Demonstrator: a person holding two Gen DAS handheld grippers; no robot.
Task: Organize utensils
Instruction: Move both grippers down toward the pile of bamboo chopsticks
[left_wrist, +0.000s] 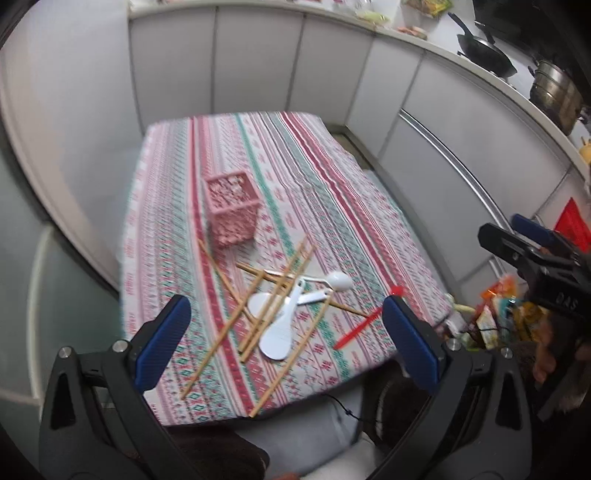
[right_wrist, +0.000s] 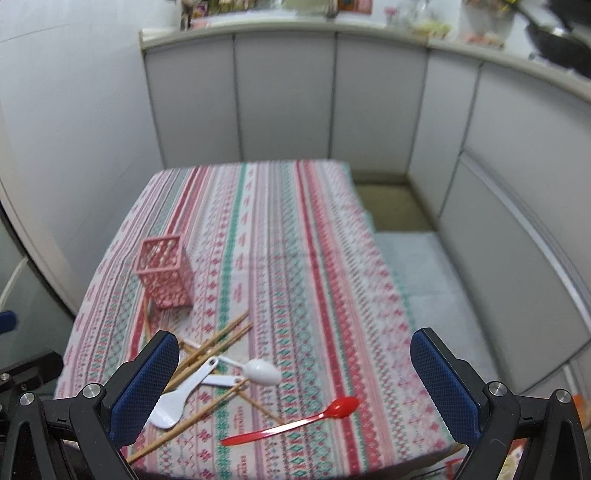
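Only one bit of lettering shows: "DAS", embossed on the black body of the right hand-held gripper, out at three o'clock in the left wrist view; nothing else is readable

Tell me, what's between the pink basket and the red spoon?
The pile of wooden chopsticks and white spoons lies between the pink basket and red spoon, clearest in the right wrist view.

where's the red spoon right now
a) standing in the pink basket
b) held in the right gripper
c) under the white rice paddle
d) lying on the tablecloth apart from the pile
d: the red spoon lies flat on the tablecloth, off to the side of the chopsticks and white rice paddle.
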